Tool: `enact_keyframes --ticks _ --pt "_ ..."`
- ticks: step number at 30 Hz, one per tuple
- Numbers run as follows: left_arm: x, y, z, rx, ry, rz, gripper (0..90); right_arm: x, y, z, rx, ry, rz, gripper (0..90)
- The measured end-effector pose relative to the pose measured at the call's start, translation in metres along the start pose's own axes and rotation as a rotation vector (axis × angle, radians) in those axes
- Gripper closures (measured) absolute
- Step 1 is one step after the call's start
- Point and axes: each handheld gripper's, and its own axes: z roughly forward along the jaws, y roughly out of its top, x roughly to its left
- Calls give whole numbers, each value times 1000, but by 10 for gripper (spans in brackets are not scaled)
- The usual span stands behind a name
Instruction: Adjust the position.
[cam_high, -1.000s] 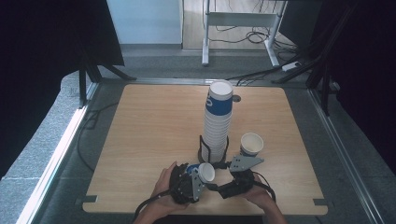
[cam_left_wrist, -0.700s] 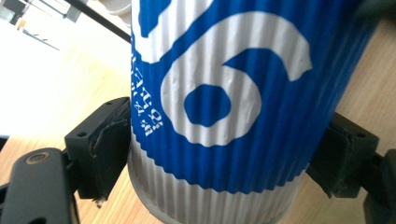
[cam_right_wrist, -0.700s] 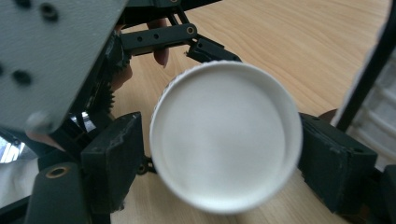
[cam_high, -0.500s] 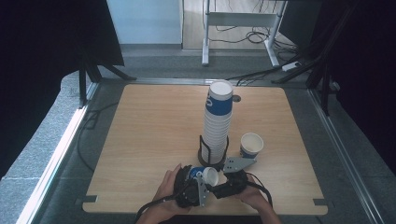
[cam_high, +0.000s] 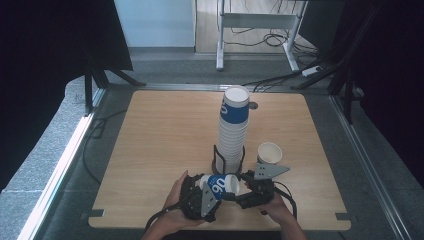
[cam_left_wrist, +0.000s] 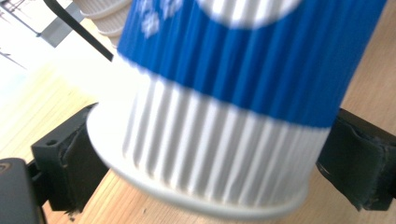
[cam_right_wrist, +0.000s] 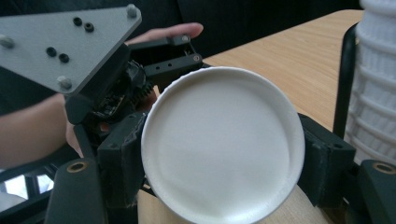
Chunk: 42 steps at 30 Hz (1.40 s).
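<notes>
A blue-and-white ribbed paper cup (cam_high: 220, 186) lies on its side just above the table's front edge, between my two grippers. My right gripper (cam_high: 236, 187) is shut on its white end; its jaws have just been closing, and the pads press both sides of the cup's round white face (cam_right_wrist: 219, 149). My left gripper (cam_high: 210, 186) stands open around the blue part; its jaws have just been opening. In the left gripper view the cup (cam_left_wrist: 224, 116) still sits between the black pads (cam_left_wrist: 70, 158).
A tall stack of the same cups (cam_high: 232, 132) stands in a black wire holder (cam_high: 216, 159) right behind the grippers, close on the right in the right gripper view (cam_right_wrist: 376, 79). One cup (cam_high: 269, 152) stands upright beside it. Bare wood lies left and behind.
The right gripper has come in from the right and closed on the cup's end. The left jaws have spread. The cup has tipped onto its side.
</notes>
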Motion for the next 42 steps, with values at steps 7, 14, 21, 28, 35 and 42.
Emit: enact_keyframes --ticks 7,14,21,28,35,42 --pt "1 1 -5 -58 -29 -9 46 -3 -2 -1 -13 37 20 278" --pt "1 0 -4 -57 8 0 35 -1 -4 4 22 35 9 278" --pt "-2 0 -3 -59 24 27 31 -2 -3 4 36 31 19 279" --pt "-7 -1 -1 -60 22 58 82 0 -4 9 73 38 22 279" --pt "-7 -2 0 -40 4 68 116 -1 -4 10 84 35 25 275" --pt "-5 -3 1 -30 -14 61 129 -2 -5 11 97 34 38 268"
